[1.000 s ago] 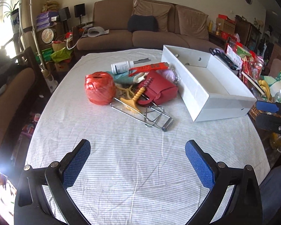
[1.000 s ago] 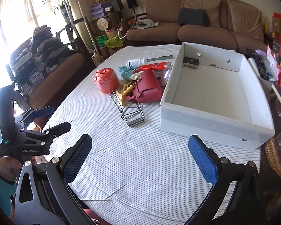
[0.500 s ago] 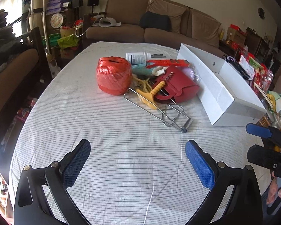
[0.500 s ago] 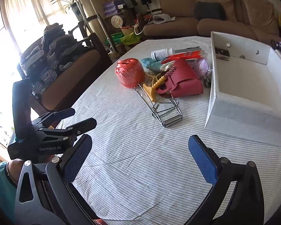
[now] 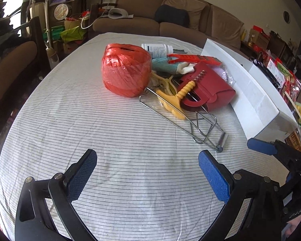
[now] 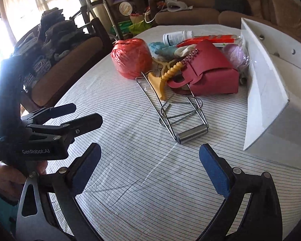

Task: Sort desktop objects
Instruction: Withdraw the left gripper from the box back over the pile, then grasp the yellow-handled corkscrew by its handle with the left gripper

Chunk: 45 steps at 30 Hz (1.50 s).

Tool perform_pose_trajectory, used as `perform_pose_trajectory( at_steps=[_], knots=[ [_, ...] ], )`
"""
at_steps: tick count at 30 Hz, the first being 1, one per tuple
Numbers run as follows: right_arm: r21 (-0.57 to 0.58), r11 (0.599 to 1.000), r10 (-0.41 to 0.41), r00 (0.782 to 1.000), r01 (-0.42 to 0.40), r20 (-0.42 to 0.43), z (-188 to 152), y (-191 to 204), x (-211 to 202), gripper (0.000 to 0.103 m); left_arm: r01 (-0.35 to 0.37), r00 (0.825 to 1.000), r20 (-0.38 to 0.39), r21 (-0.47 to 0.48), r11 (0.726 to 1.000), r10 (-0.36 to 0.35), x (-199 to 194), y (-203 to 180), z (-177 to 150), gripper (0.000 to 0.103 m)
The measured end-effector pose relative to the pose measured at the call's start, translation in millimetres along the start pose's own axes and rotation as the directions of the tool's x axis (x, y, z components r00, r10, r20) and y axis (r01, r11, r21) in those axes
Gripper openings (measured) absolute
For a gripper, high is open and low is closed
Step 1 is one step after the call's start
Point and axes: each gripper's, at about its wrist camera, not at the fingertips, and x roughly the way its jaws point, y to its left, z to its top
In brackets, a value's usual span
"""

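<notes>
A pile of objects lies mid-table: an orange twine ball [image 5: 126,70] [image 6: 131,57], a red pouch [image 5: 208,88] [image 6: 208,72], a yellow-handled tool [image 5: 176,100] [image 6: 164,76], a metal wire rack [image 5: 198,126] [image 6: 178,116], a white bottle [image 5: 156,49] [image 6: 177,37] and a red flat tool [image 5: 192,59]. A white box [image 5: 248,92] [image 6: 266,84] stands to the right of the pile. My left gripper [image 5: 147,174] is open and empty, short of the pile. My right gripper [image 6: 150,168] is open and empty, near the rack's roller end.
The table has a striped cloth [image 5: 114,136] [image 6: 134,160]. The left gripper shows at the left of the right wrist view [image 6: 50,124]. A brown sofa [image 5: 164,20] stands behind. A chair [image 6: 66,60] stands at the left, and cluttered goods [image 5: 279,70] at the right.
Both grippers have moved forward and lower toward the pile, which looms larger. The white box has shifted to the right edge of both views. Both grippers stay open.
</notes>
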Motion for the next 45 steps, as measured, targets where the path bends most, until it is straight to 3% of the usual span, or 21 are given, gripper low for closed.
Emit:
perform_pose_trajectory(
  at_steps=[7,13,17,20,22,23,24,31,32,33,39,45],
  knots=[
    [0.036,0.999,0.025,0.997,-0.028,0.078,49.2,-9.6,-4.9,0.095,0.013,0.998,0.064,0.045,0.999,-0.016,11.3,-2.4,27.3,0.103],
    [0.122,0.990,0.055,0.991,-0.070,0.126,96.9,-35.8,-17.6,0.080,0.037,0.995,0.087,0.186,0.982,-0.054,30.3,-28.0,53.2,0.099],
    [0.145,0.987,0.055,0.989,-0.075,0.136,119.5,-49.0,-29.6,0.079,0.064,0.994,0.067,0.300,0.952,-0.088,47.8,-53.4,72.1,0.077],
    [0.146,0.986,0.056,0.989,-0.077,0.139,125.8,-55.0,-34.9,0.079,0.040,0.998,0.029,0.354,0.934,-0.054,68.8,-67.2,81.6,0.057],
    [0.160,0.983,0.064,0.988,-0.086,0.138,125.2,-60.6,-36.5,0.079,0.049,0.999,-0.006,0.377,0.925,-0.050,84.4,-71.6,83.9,0.053],
    [0.172,0.980,0.076,0.988,-0.099,0.136,124.2,-64.6,-35.9,0.079,0.057,0.998,-0.025,0.384,0.921,-0.052,91.3,-72.8,83.8,0.042],
    [0.184,0.977,0.085,0.988,-0.109,0.132,123.6,-68.1,-34.6,0.079,0.072,0.997,-0.045,0.387,0.919,-0.059,97.1,-73.5,84.3,0.035],
    [0.217,0.965,0.121,0.985,-0.145,0.123,114.3,-82.2,-25.9,0.079,0.114,0.993,-0.085,0.400,0.909,-0.088,114.3,-78.1,85.1,0.029],
    [0.215,0.965,0.123,0.985,-0.147,0.120,114.2,-82.5,-24.2,0.079,0.129,0.990,-0.097,0.397,0.909,-0.098,117.9,-78.5,87.2,0.019],
    [0.215,0.965,0.124,0.985,-0.148,0.118,113.8,-82.9,-22.8,0.079,0.134,0.989,-0.103,0.395,0.909,-0.101,119.5,-79.4,87.2,0.017],
    [0.218,0.962,0.142,0.984,-0.163,0.108,112.8,-80.9,-19.0,0.079,0.196,0.980,-0.071,0.272,0.942,-0.184,105.2,-61.7,93.6,0.013],
    [0.278,0.923,0.246,0.964,-0.265,0.101,123.8,-82.9,-6.7,0.079,0.264,0.963,-0.011,0.227,0.937,-0.269,70.0,-53.1,88.1,0.013]
  ],
)
